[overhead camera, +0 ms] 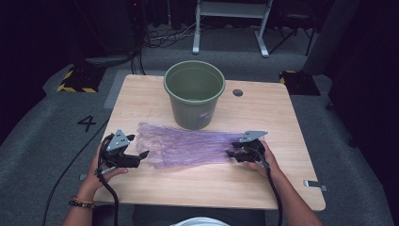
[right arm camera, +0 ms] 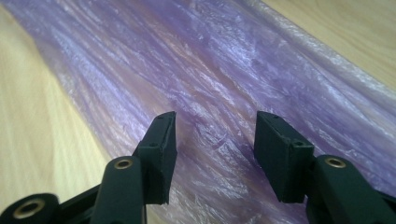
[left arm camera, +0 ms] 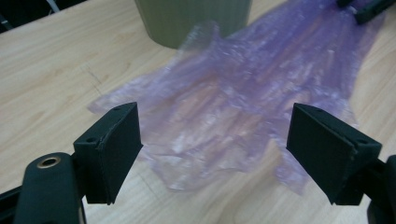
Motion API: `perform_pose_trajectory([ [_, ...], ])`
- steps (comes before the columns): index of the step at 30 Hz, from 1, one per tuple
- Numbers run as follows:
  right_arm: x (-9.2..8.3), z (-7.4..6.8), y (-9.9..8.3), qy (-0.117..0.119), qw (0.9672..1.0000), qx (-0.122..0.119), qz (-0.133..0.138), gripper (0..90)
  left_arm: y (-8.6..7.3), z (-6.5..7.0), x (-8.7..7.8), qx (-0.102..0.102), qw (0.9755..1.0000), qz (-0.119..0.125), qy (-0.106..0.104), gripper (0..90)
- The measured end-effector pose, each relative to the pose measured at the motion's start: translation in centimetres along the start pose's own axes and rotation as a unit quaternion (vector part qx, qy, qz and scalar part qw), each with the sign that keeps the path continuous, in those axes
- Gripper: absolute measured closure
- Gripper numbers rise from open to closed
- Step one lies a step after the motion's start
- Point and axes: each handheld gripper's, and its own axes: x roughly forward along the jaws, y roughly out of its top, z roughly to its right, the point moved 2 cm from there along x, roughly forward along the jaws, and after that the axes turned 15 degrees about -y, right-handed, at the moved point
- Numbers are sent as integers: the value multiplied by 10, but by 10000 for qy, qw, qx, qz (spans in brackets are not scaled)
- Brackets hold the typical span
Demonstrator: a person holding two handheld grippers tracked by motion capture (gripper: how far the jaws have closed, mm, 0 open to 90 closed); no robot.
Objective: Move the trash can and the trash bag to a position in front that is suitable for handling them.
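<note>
1. The left gripper (overhead camera: 141,155) sits at the left end of the purple plastic bag (overhead camera: 188,147), its jaws spread wide apart with nothing between them; in the left gripper view the bag's ragged, wider end lies just ahead of the jaws, so this looks like a lining-up for a pinch on that end.
2. The right gripper (overhead camera: 234,153) rests at the bag's right end. In the right gripper view its jaws stand apart, lower over the film, with the gathered purple pleats running between and beyond them; nothing is clamped yet.
3. The bag lies flat and stretched lengthways across the tabletop (overhead camera: 141,94), just in front of the green bucket (overhead camera: 194,92), with its upper edge touching or tucked against the bucket's base.
4. The bucket stands upright and looks empty, which suggests the bag is meant to line it.
5. With 1 gripper at each end, the layout likely lets the person lift the thin film evenly; such film is slippery and may bunch or slip from a shallow pinch.
</note>
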Motion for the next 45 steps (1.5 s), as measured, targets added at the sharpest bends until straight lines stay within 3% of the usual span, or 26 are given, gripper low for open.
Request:
perform_pose_trajectory([
  [2, -9, 5, -7, 176, 9997, -182, -58, 493, 6, -3, 3, 43, 10000, -9, 6, 176],
  [6, -21, 10, -19, 341, 9990, -302, -12, 493, 12, -7, 9, 69, 9999, -35, 64, 176],
  [9, -29, 15, -28, 301, 9991, -292, 1, 475, 13, -13, 16, 120, 9997, -107, 199, 183],
  [12, -34, 19, -32, 308, 9991, -301, -24, 471, 12, -19, 22, 80, 9998, -125, 155, 184],
  [14, -43, 23, -34, 403, 9988, -203, 201, 451, 9, -29, 30, -65, 9999, -82, 7, 183],
  [16, -47, 25, -33, 444, 9984, -85, 342, 436, 8, -32, 33, -109, 9998, -143, 55, 185],
  [17, -56, 28, -25, 340, 9979, 63, 553, 389, 5, -36, 39, -182, 9994, -280, 118, 184],
  [20, -64, 27, -16, 272, 9969, 84, 729, 367, 1, -39, 44, -276, 9989, -380, 57, 183],
  [21, -72, 24, -4, 153, 9961, 21, 873, 356, -2, -42, 46, -328, 9984, -460, 27, 180],
  [25, -77, 21, 13, -45, 9955, -114, 941, 358, -7, -46, 47, -495, 9979, -424, -54, 188],
  [28, -78, 20, 22, -57, 9951, -147, 981, 359, -12, -50, 50, -529, 9969, -588, -20, 184],
  [29, -80, 19, 32, -94, 9940, -182, 1073, 359, -15, -52, 50, -634, 9961, -608, -89, 185],
  [33, -82, 19, 49, -113, 9928, -196, 1176, 351, -19, -54, 51, -629, 9955, -712, -61, 188],
  [34, -82, 20, 56, -128, 9922, -189, 1227, 341, -21, -54, 52, -541, 9960, -712, 44, 194],
  [37, -82, 23, 76, -164, 9902, -132, 1380, 303, -27, -49, 56, -511, 9933, -1032, -62, 200],
  [41, -82, 21, 101, -297, 9881, -366, 1465, 321, -30, -41, 58, -498, 9931, -1049, -154, 186],
  [42, -82, 21, 101, -297, 9881, -366, 1465, 321, -30, -41, 58, -498, 9931, -1049, -154, 184],
  [45, -83, 19, 124, -191, 9858, -397, 1621, 352, -31, -37, 59, -534, 9932, -1008, -237, 176],
])
